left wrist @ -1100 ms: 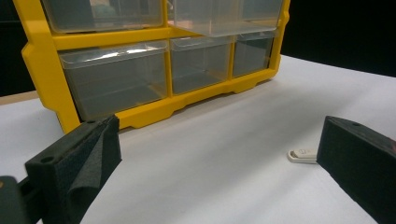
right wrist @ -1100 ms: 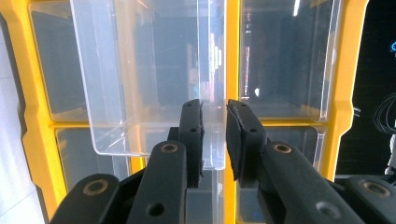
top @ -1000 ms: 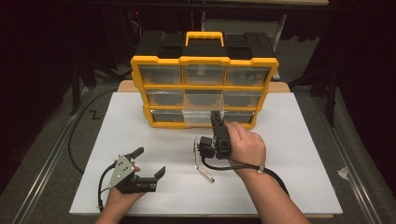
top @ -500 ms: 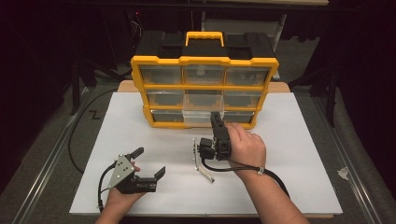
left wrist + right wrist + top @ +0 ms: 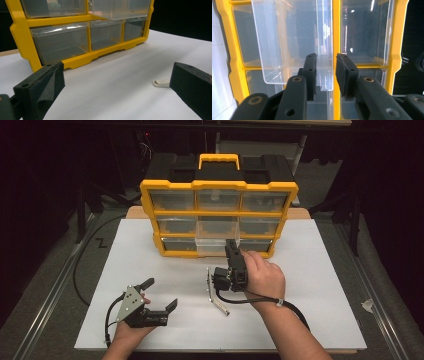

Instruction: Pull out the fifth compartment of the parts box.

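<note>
In front of the yellow drawer organizer (image 5: 218, 185), the pulled-out clear middle drawer (image 5: 215, 246) juts over the white board (image 5: 320, 285), a metal bracket (image 5: 212, 290) lies just before it, and open board spreads to either side.

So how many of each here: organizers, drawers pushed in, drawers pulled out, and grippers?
Yellow organizer: 1
Clear drawers pushed in: 8
Clear drawer pulled out: 1
Grippers: 2 (left gripper open over the sheet; right gripper jaws just opened, with that drawer's lip between them)
Total: 12
</note>
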The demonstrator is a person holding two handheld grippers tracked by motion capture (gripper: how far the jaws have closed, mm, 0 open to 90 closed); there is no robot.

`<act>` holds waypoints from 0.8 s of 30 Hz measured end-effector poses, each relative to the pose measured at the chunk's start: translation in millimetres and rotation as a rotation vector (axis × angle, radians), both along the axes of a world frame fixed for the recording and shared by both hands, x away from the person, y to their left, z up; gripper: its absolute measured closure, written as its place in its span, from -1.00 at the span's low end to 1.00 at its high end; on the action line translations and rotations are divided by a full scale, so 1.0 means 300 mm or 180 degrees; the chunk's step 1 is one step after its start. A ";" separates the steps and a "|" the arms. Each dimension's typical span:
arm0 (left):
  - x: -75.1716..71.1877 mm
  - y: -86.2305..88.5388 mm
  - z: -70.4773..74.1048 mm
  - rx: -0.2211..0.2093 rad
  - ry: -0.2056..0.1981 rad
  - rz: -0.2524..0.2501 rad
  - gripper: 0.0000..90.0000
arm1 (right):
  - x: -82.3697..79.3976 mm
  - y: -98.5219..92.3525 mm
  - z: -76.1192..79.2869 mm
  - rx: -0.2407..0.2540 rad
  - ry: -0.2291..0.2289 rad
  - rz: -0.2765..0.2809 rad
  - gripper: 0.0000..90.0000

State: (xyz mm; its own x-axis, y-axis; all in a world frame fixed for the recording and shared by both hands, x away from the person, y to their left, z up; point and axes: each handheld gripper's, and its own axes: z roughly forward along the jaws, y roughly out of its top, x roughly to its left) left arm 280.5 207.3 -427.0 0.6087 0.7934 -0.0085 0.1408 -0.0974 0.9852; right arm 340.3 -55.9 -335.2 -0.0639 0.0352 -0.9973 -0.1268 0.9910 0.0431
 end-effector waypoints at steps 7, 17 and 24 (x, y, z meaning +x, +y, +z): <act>-0.001 0.000 0.000 -0.0002 -0.0002 -0.0007 -0.99 | -0.031 -0.018 -0.001 -0.0014 0.0054 0.0033 0.48; -0.001 0.002 0.001 -0.0003 -0.0004 -0.0007 -0.99 | -0.059 -0.072 -0.050 -0.0010 0.0163 0.0014 0.41; -0.002 0.000 0.000 -0.0001 -0.0007 -0.0014 -0.99 | -0.077 -0.112 -0.107 -0.0030 0.0264 -0.0036 0.38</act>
